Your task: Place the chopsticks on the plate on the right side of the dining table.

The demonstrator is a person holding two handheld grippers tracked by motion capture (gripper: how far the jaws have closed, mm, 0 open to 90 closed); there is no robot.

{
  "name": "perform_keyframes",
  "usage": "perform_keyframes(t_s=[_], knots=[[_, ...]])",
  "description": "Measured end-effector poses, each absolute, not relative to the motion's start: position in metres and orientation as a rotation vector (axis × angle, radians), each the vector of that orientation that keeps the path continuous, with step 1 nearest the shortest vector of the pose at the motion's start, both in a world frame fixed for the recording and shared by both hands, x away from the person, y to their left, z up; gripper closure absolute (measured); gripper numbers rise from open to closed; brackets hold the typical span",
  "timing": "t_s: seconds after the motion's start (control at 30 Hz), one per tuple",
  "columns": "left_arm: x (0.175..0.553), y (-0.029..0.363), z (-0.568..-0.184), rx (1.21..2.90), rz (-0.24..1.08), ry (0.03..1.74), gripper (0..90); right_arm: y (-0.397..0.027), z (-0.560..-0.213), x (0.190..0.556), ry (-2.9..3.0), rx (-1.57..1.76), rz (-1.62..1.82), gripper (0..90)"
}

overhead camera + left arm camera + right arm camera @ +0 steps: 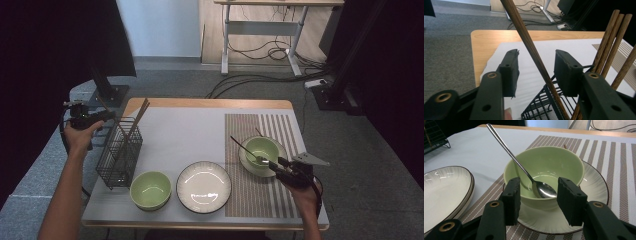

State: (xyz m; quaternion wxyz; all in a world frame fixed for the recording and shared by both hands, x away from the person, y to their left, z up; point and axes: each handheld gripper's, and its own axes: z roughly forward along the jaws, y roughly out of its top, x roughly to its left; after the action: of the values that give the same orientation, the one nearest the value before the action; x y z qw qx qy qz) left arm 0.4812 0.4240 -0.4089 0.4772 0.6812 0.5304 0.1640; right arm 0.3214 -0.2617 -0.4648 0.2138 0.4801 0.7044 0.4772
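1. The wire basket (119, 159) stands just below and ahead of the left gripper (536, 65).
2. The green bowl (544, 173) on its saucer (596, 192) sits straight ahead of the right gripper (539, 195), touching neither pad.
3. One chopstick (531, 50) slants up from the basket between the left gripper's parted jaws, clear of both pads.
4. A spoon (541, 188) rests in the bowl, just beyond the right gripper, whose jaws stand apart, empty.
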Motion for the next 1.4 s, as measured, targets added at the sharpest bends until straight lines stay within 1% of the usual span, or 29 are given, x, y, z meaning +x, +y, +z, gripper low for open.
perform_keyframes(t_s=[0.37, 0.57, 0.9, 1.03, 1.4], knots=[[0.484, 0.424, -0.412, 1.659, 0.372, 1.293, 67.9, -0.262, -0.466, 0.321, 1.954, 1.337, 1.320, 54.1], [0.480, 0.425, -0.411, 1.632, 0.361, 1.284, 76.9, -0.262, -0.467, 0.322, 1.954, 1.338, 1.310, 54.1], [0.467, 0.426, -0.400, 1.561, 0.368, 1.246, 82.2, -0.260, -0.469, 0.323, 1.968, 1.334, 1.296, 54.1], [0.460, 0.427, -0.394, 1.542, 0.390, 1.236, 84.4, -0.259, -0.469, 0.323, 1.969, 1.331, 1.298, 54.0], [0.438, 0.432, -0.376, 1.505, 0.450, 1.210, 84.8, -0.257, -0.469, 0.325, 1.979, 1.323, 1.307, 54.0]])
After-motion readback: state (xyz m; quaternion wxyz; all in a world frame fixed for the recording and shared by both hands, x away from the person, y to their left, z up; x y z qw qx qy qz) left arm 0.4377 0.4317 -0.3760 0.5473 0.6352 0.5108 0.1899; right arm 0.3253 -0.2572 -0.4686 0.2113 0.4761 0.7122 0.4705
